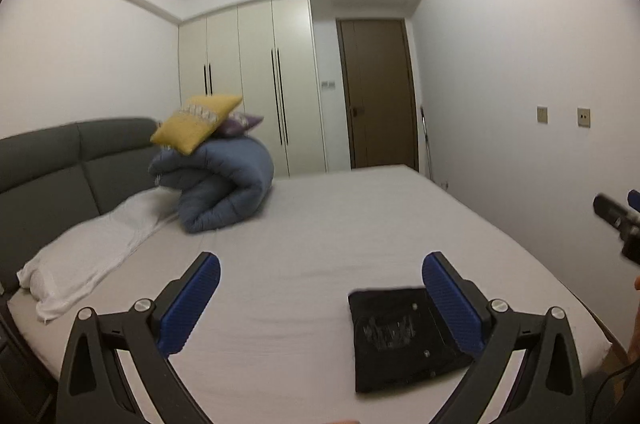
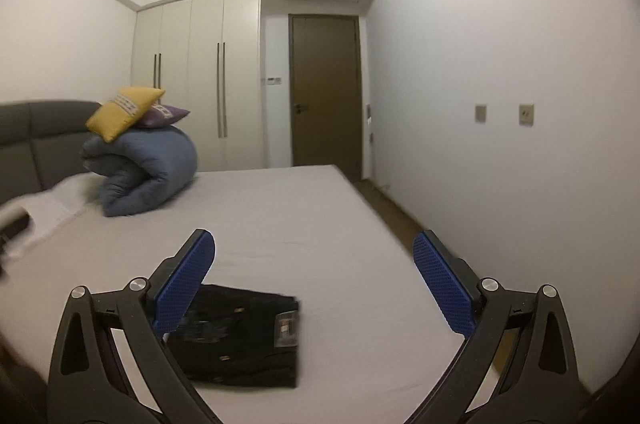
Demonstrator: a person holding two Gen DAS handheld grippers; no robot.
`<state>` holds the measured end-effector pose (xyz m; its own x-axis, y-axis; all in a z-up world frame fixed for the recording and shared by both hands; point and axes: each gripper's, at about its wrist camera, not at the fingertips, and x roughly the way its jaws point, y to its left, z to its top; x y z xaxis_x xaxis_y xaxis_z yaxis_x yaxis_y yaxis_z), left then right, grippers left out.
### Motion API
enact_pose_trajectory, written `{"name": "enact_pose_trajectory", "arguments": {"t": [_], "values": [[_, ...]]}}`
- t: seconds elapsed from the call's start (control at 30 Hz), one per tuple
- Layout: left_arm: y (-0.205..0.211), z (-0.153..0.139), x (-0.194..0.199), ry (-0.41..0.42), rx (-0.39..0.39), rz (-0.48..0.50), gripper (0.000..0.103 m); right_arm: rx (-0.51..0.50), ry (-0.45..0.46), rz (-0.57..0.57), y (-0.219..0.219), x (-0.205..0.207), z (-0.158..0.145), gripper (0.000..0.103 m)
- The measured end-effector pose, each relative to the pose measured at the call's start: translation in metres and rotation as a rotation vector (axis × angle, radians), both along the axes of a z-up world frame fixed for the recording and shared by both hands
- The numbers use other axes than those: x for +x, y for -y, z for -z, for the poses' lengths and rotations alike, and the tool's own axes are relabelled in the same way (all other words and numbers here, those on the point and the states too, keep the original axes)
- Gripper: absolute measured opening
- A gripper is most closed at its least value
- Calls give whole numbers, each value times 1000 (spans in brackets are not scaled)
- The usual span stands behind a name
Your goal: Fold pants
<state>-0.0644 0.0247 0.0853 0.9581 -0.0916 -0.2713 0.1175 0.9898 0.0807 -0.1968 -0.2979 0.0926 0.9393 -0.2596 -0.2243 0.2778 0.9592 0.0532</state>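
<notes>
Pants: black, folded into a flat rectangle, lying on the bed near its front edge; right part hidden behind a blue pad in the left wrist view, left part hidden behind a pad in the right wrist view.
Pants details: small metal studs and a pale label at one end (print too blurred to read).
Left claw: spread wide, nothing between the pads, raised above the bed and clear of the pants.
Right claw: spread wide as well, empty, above the bed; seen from the left wrist only as a dark blurred shape cut off at the right edge.
Pads: blue, ribbed rubbery faces on black hinged arms with silver pins.
Bed: smooth pale sheet, faint creases, grey padded headboard.
Duvet: blue, puffy, rolled up by the headboard.
Cushions: yellow one on top, purple one mostly hidden behind it.
Pillow: white, crumpled, motion-blurred.
</notes>
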Motion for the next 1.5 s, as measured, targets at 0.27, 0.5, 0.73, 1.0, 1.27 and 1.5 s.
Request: {"name": "enact_pose_trajectory", "arguments": {"t": [0.27, 0.5, 0.73, 1.0, 1.27, 1.5], "values": [[23, 50, 7, -216, -10, 11, 103, 57, -83, 15, -23, -29, 1, 101], [34, 95, 24, -397, -32, 12, 103, 99, -245, 33, -24, -23, 42, 101], [36, 127, 40, -520, -40, 6, 103, 154, -371, 34, -16, -6, 74, 101], [32, 147, 53, -571, -40, -9, 103, 157, -449, 7, -12, 31, 105, 101], [30, 155, 61, -588, -44, -23, 103, 145, -475, -18, -14, 50, 116, 101], [30, 160, 66, -599, -41, -30, 103, 144, -497, -28, -14, 59, 122, 101]]}}
